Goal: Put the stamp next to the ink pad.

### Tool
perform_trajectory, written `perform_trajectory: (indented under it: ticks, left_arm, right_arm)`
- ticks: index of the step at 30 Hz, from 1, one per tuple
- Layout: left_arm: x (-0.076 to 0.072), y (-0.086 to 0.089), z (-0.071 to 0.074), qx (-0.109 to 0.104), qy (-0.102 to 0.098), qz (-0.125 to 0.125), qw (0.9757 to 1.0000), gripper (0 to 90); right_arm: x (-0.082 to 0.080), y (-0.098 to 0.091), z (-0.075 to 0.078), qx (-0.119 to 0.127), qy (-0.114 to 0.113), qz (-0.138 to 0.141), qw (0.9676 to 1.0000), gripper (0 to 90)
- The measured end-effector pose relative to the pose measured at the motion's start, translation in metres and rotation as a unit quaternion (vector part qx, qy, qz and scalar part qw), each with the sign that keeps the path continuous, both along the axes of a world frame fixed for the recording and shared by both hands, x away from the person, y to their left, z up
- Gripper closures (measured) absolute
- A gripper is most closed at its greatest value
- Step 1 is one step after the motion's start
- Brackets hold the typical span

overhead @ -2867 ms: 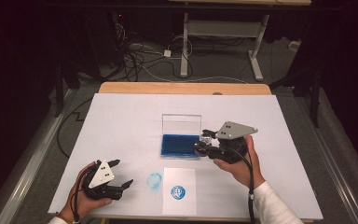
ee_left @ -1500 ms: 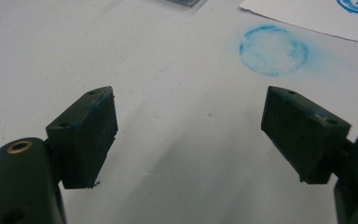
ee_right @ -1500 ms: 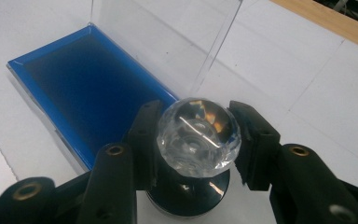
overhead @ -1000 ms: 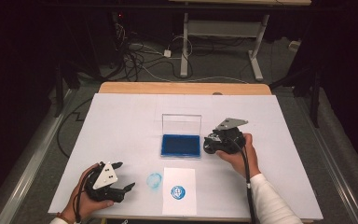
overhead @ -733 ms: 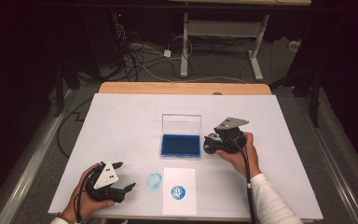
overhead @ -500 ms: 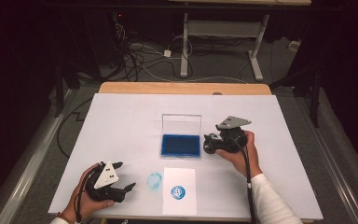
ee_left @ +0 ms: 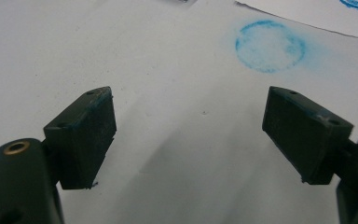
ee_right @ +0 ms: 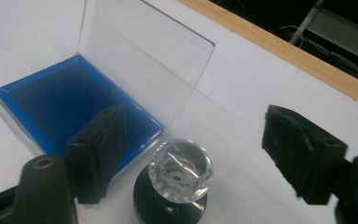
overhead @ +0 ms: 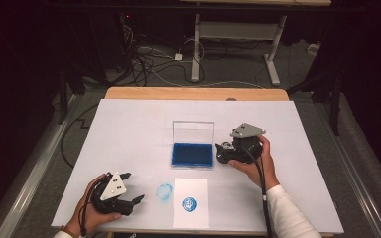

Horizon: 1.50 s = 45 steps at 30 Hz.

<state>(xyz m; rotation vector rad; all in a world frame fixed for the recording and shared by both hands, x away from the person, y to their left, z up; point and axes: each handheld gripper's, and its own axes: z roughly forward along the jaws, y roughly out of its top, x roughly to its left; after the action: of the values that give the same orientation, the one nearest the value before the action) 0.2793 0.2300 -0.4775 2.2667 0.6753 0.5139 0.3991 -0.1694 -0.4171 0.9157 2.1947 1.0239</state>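
A person is sitting at a white table (overhead: 129,129) in the high view, holding a gripper in each hand. The right gripper (overhead: 222,152) is resting just right of an open ink pad case (overhead: 192,154), whose blue pad is lying flat while its clear lid (overhead: 193,133) is standing upright at the far edge. The left gripper (overhead: 131,188) is lying near the left front corner, fingers spread and pointing right toward a round blue smudge (overhead: 164,191) on the table. Just right of that smudge, a white sheet of paper (overhead: 191,218) is carrying a round blue stamp print (overhead: 189,204).

In the left gripper view, the left gripper (ee_left: 189,126) is holding its fingers (ee_left: 86,128) wide apart with nothing between them, bare table beneath. The blue smudge (ee_left: 270,45) is showing beyond them, toward the upper right, with the paper's edge (ee_left: 307,14) past it.

In the right gripper view, the right gripper (ee_right: 193,149) has just been opening its fingers (ee_right: 100,149); they are now standing wide, clear of a stamp (ee_right: 179,179) with a faceted clear knob and a black round base, which is standing upright on the table between them, closer to the left finger. The ink pad case (ee_right: 51,93) is lying just left of the stamp, its clear lid (ee_right: 140,51) raised, and the table's wooden edge (ee_right: 279,46) is running across the far right.
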Motion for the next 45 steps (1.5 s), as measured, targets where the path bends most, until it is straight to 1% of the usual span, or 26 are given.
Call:
perform_trajectory:
  ticks: [2, 4, 8, 23, 28, 35, 43, 45]
  left_arm:
    - [0.0, 0.0, 0.0, -0.001, 0.0, 0.0, 1.0, 16.8]
    - [0.0, 0.0, 0.0, 0.0, 0.001, 0.0, 1.0, 16.8]
    - [0.0, 0.0, 0.0, 0.0, 0.001, 0.0, 1.0, 16.8]
    - [0.0, 0.0, 0.0, -0.001, 0.003, -0.001, 1.0, 16.7]
    - [0.0, 0.001, 0.0, -0.002, 0.003, 0.0, 1.0, 16.8]
    - [0.0, 0.001, 0.0, -0.002, 0.003, 0.0, 1.0, 16.8]
    - [0.0, 0.001, 0.001, -0.003, 0.002, 0.001, 1.0, 16.8]
    - [0.0, 0.002, 0.001, -0.003, 0.002, 0.001, 1.0, 16.8]
  right_arm:
    - [-0.001, -0.001, 0.001, 0.007, -0.001, 0.004, 1.0, 18.8]
    - [-0.002, 0.0, 0.002, 0.008, -0.005, 0.004, 0.9999, 16.8]
    - [-0.005, 0.0, 0.004, 0.005, -0.011, 0.004, 0.9999, 16.6]
    - [-0.02, -0.004, 0.016, 0.018, -0.036, 0.018, 0.999, 16.7]
    - [-0.026, -0.005, 0.021, 0.018, -0.047, 0.017, 0.9986, 16.8]
    - [-0.037, -0.006, 0.028, 0.023, -0.062, 0.031, 0.9973, 16.7]
    - [-0.05, -0.01, 0.033, 0.024, -0.069, 0.042, 0.9965, 16.9]
    - [-0.053, -0.012, 0.033, 0.023, -0.068, 0.044, 0.9965, 16.9]
